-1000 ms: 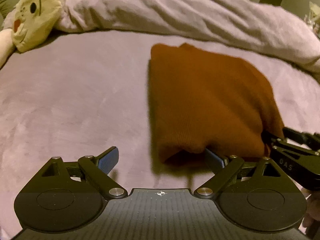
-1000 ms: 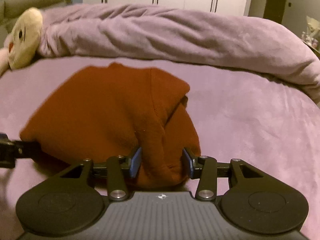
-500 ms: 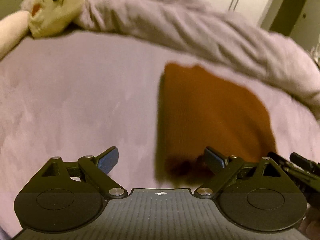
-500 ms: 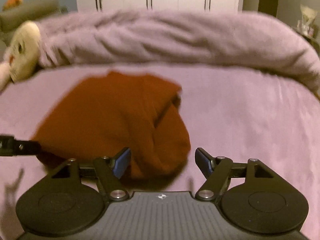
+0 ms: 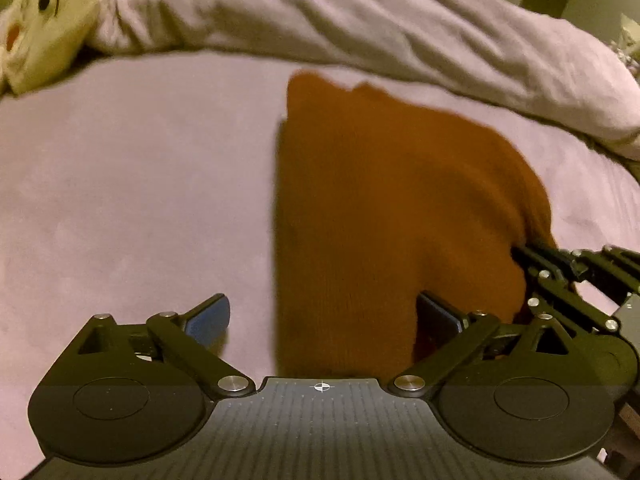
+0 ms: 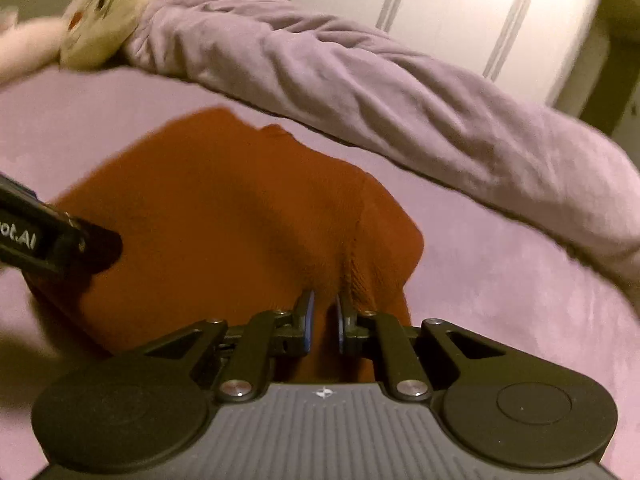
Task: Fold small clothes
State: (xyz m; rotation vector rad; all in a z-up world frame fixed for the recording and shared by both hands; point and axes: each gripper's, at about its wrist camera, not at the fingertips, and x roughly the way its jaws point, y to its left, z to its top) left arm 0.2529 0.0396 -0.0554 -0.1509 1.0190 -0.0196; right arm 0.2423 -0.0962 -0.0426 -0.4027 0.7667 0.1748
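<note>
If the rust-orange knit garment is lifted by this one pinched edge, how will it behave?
The rust-orange knit garment will probably sag and unfold: it already puckers where the right gripper pinches it. It looks light. The ribbed knit likely grips rather than slips on the lilac fleece bed cover.

The near edge of the rust-brown knit garment [image 5: 380, 208] disappears behind the left gripper's [image 5: 324, 320] body, and its right corner is covered by the right gripper [image 5: 576, 276], which the right edge cuts off. In the right wrist view everything is smeared by motion blur; the garment's near hem hides behind the gripper body. The plush toy [image 6: 108, 12] is cropped at the top left in both views, the wardrobe doors [image 6: 460, 12] washed out.
</note>
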